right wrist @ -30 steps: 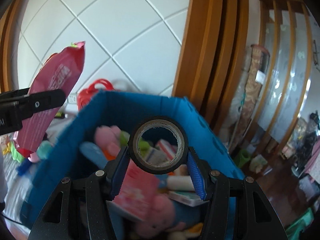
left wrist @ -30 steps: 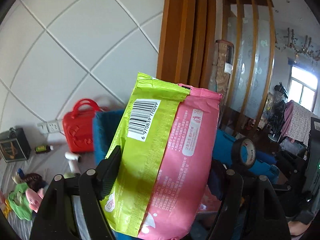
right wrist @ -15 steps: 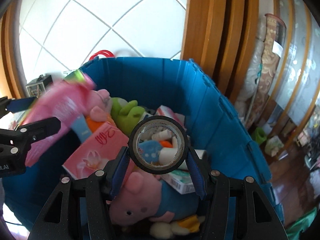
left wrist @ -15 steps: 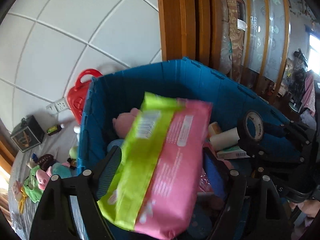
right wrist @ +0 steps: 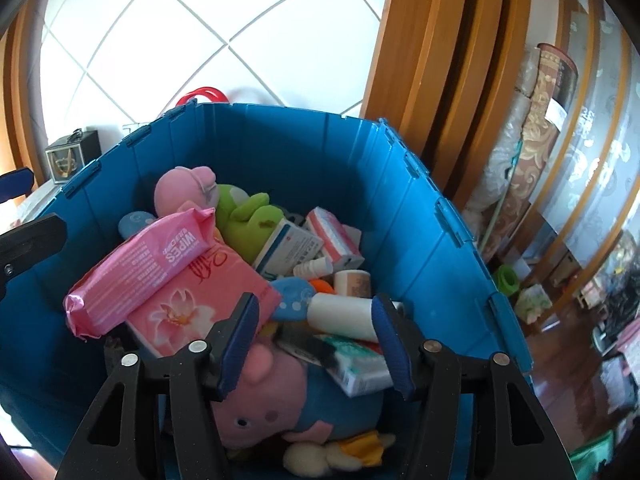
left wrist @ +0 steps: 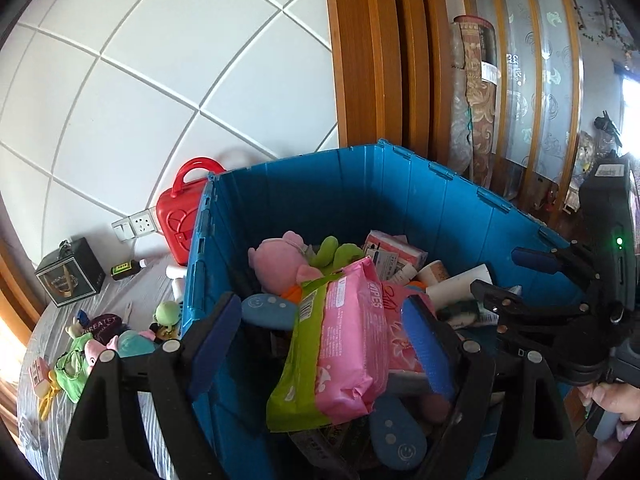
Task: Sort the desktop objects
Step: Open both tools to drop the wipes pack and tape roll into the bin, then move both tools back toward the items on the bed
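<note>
A large blue crate (right wrist: 304, 152), open at the top, is seen from both wrist views and is filled with a heap of toys, boxes and packs. It stands on a worktop (left wrist: 52, 432) covered with a grey striped cloth, where a red case (left wrist: 176, 220), a dark box (left wrist: 70, 276) and some small toys are left beside it.

Inside the crate, a pink pig plush in blue (right wrist: 288, 396) is seen directly below the right gripper (right wrist: 314, 338). A pink-and-green wipes pack (left wrist: 340, 340) is laid across a pink tissue pack (right wrist: 200, 304) on the heap.

The left gripper (left wrist: 322, 344) is held over the crate with its jaws spread wide. The wipes pack lies between them, but it is not pressed by either pad; a clear gap is seen on the left side, and it rests on the heap.

The jaws of the right gripper are opening and nothing is pinched. A blurred dark object (right wrist: 304, 346), possibly a roll of tape, is seen between them, on the heap. A white tube (right wrist: 340, 316) lies just behind it.
</note>
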